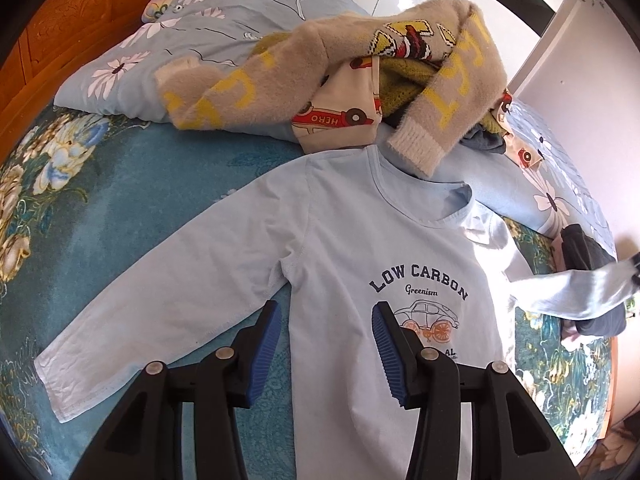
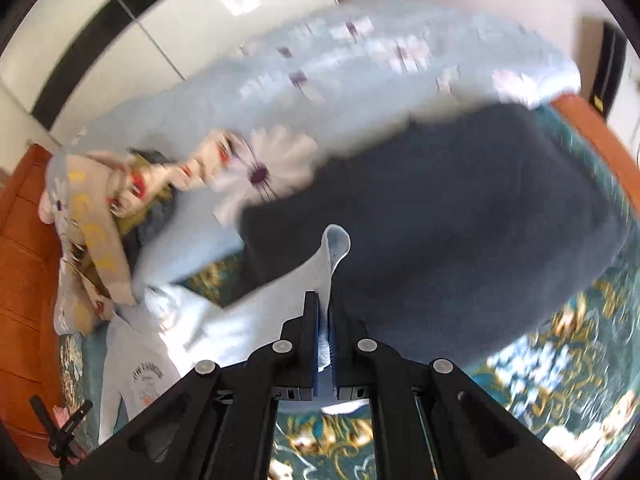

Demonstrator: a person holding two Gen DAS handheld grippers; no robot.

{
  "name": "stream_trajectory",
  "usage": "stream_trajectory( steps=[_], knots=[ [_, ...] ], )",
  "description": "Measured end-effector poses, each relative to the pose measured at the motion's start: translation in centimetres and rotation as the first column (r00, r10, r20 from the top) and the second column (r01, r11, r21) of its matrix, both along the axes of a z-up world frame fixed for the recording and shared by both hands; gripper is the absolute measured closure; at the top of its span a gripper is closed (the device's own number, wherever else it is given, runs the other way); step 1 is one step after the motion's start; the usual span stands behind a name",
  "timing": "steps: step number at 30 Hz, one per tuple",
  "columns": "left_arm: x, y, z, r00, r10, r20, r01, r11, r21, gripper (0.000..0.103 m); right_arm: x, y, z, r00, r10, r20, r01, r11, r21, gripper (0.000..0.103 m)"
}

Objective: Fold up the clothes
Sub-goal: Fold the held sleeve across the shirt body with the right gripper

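Observation:
A light blue long-sleeved shirt point(image 1: 360, 240) printed "LOW CARBON" lies face up on the teal floral bedsheet point(image 1: 120, 184). Its left sleeve point(image 1: 152, 320) is spread flat. My left gripper point(image 1: 326, 308) hovers open over the shirt's left side seam, and its pads pinch nothing. The other sleeve point(image 1: 580, 292) is lifted off the bed to the right. In the blurred right wrist view, my right gripper point(image 2: 325, 298) is shut on that sleeve point(image 2: 280, 292), and the cuff point(image 2: 336, 240) sticks out past the fingertips. The shirt's body point(image 2: 136, 360) shows at lower left.
A pile of clothes lies beyond the collar: a beige fuzzy sweater point(image 1: 320, 64) and a cream garment with red cars point(image 1: 340, 116). A pale blue daisy quilt point(image 1: 180, 40) is behind them. A dark folded garment point(image 2: 440, 220) lies at the right. A wooden headboard point(image 1: 48, 40) borders the bed.

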State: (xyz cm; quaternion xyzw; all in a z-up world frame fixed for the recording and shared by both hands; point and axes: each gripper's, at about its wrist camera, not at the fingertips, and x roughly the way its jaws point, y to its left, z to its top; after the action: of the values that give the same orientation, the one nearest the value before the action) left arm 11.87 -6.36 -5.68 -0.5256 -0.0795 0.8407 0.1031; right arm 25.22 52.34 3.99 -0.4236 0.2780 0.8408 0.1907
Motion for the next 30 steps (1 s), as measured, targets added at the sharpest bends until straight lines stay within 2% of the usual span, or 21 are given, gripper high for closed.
stream_trajectory(
  steps=[2, 4, 7, 9, 12, 16, 19, 22, 24, 27, 30],
  knots=[
    [0.0, -0.3, -0.1, 1.0, 0.008, 0.0, -0.008, 1.0, 0.002, 0.052, 0.5, -0.3, 2.4, 0.999, -0.007, -0.05, 0.011, 0.998, 0.066, 0.099],
    [0.0, -0.7, -0.3, 1.0, 0.023, 0.005, -0.023, 1.0, 0.012, 0.052, 0.7, -0.2, 2.3, 1.0, -0.023, -0.014, 0.024, 0.994, 0.104, 0.099],
    [0.2, -1.1, -0.4, 0.999, 0.036, 0.007, -0.036, 0.999, 0.016, 0.052, 0.9, 0.6, 0.1, 0.996, -0.06, 0.064, 0.055, 0.995, 0.081, 0.099],
    [0.3, -1.6, -0.4, 0.999, 0.046, 0.004, -0.046, 0.999, 0.019, 0.052, 0.9, 0.7, -0.1, 0.996, -0.076, 0.051, 0.072, 0.995, 0.062, 0.099],
    [0.3, -2.4, -0.4, 0.998, 0.069, 0.001, -0.069, 0.997, 0.027, 0.052, -0.6, -0.4, 1.9, 0.999, -0.044, -0.008, 0.044, 0.997, 0.061, 0.099],
    [0.4, -3.5, -0.4, 0.995, 0.095, -0.005, -0.095, 0.995, 0.04, 0.052, -5.7, -5.0, 6.6, 0.987, 0.122, -0.102, -0.108, 0.985, 0.133, 0.099],
    [0.5, -4.3, -0.3, 0.993, 0.115, -0.009, -0.114, 0.992, 0.053, 0.052, -10.8, -10.0, 8.7, 0.951, 0.275, -0.139, -0.253, 0.955, 0.156, 0.099],
    [0.5, -5.2, -0.3, 0.99, 0.138, -0.011, -0.137, 0.988, 0.064, 0.052, -15.9, -16.5, 8.1, 0.892, 0.433, -0.126, -0.413, 0.897, 0.155, 0.099],
    [0.5, -5.8, -0.3, 0.988, 0.154, -0.012, -0.152, 0.986, 0.072, 0.052, -18.4, -21.4, 6.6, 0.844, 0.524, -0.118, -0.51, 0.85, 0.128, 0.099],
    [0.5, -6.8, -0.4, 0.984, 0.178, -0.007, -0.177, 0.98, 0.086, 0.052, -22.0, -28.4, 2.8, 0.777, 0.624, -0.086, -0.62, 0.781, 0.068, 0.099],
    [0.5, -7.6, -0.6, 0.98, 0.197, -0.001, -0.197, 0.976, 0.093, 0.052, -24.7, -34.1, -2.2, 0.736, 0.675, -0.047, -0.677, 0.735, -0.034, 0.099]
  ],
)
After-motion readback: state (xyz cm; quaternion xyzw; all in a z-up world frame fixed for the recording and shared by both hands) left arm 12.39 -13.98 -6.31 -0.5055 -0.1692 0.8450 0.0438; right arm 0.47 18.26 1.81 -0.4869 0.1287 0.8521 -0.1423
